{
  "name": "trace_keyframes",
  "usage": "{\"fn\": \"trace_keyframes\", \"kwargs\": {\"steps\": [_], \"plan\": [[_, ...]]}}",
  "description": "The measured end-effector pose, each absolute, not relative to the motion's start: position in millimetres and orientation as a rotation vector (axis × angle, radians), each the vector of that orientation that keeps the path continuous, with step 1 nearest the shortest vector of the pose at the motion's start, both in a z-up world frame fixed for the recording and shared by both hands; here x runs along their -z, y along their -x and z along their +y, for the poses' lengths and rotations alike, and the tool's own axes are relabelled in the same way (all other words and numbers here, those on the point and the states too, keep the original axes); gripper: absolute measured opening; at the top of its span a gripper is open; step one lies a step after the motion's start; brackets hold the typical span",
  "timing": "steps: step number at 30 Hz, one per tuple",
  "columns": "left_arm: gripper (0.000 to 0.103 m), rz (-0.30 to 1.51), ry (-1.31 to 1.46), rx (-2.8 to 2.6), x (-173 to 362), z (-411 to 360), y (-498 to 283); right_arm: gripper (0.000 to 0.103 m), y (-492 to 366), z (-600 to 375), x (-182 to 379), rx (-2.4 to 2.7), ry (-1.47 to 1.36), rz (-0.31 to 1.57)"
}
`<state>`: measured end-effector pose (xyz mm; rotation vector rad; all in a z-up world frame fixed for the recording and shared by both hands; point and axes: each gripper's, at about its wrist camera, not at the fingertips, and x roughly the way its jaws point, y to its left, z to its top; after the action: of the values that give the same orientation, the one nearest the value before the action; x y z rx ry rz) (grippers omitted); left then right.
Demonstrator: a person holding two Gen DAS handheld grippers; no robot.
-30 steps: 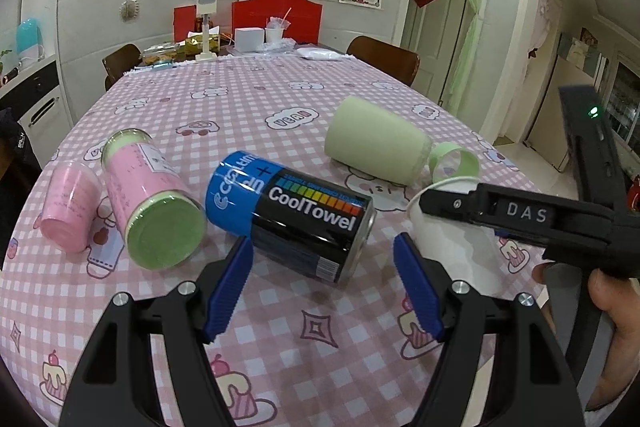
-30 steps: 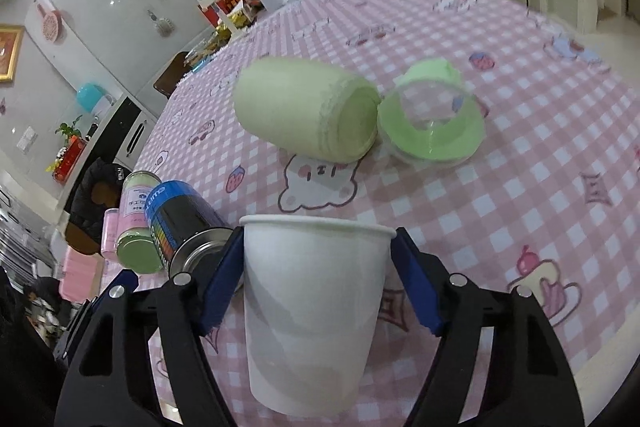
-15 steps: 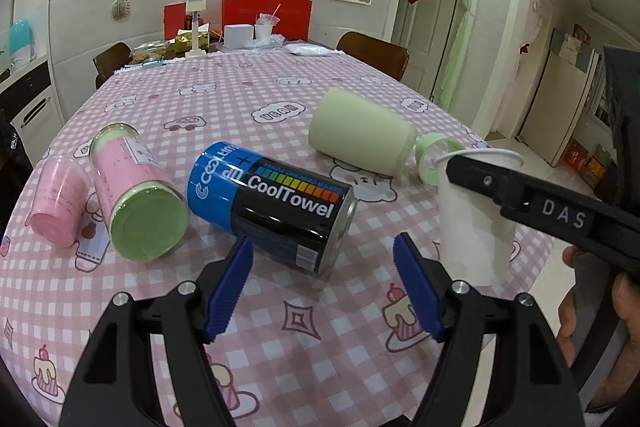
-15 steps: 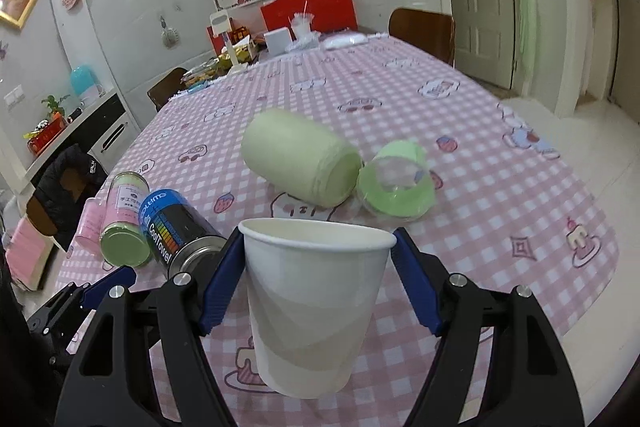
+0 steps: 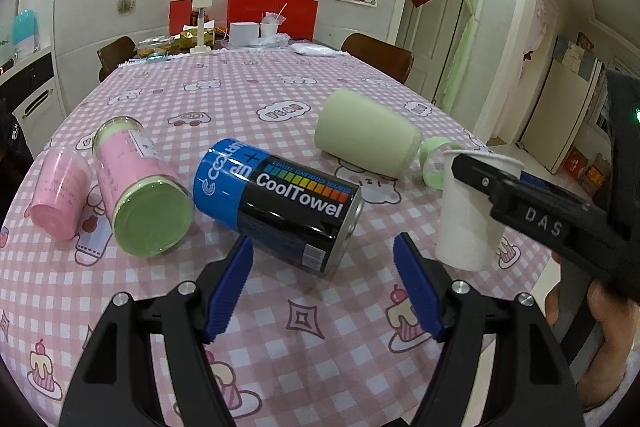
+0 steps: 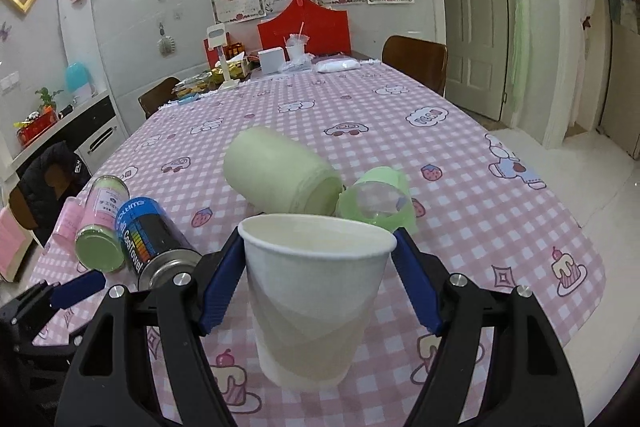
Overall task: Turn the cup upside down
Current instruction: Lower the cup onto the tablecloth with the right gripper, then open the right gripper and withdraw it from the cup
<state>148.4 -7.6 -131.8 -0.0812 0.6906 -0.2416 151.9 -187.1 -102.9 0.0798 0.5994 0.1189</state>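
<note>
A white paper cup (image 6: pixel 312 299) stands upright, mouth up, between the blue pads of my right gripper (image 6: pixel 318 279), which is shut on its upper wall. Its base is at or just above the pink checked tablecloth (image 6: pixel 460 163); I cannot tell which. The left wrist view shows the same cup (image 5: pixel 466 215) at the table's right edge, with the right gripper's black finger across its rim. My left gripper (image 5: pixel 322 281) is open and empty, low over the cloth just in front of a lying CoolTowel can (image 5: pixel 280 203).
A pale green roll (image 6: pixel 280 175) and a green lid (image 6: pixel 380 203) lie just behind the cup. A green-capped pink jar (image 5: pixel 140 187) and a pink cup (image 5: pixel 60 191) lie at the left. Clutter and chairs stand at the far end.
The right gripper has levelled out and carried the upright cup lower, close to the tablecloth. The left gripper has stayed nearly still in front of the can.
</note>
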Motion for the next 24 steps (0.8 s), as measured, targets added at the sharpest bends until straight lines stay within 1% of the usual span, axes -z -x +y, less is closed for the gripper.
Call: {"fn": "trace_keyframes", "kwargs": {"steps": [24], "plan": [[0.072, 0.705, 0.059, 0.232, 134.5, -11.0, -149.1, 0.07, -107.6, -171.5, 110.2, -0.101, 0.047, 0.516]]}}
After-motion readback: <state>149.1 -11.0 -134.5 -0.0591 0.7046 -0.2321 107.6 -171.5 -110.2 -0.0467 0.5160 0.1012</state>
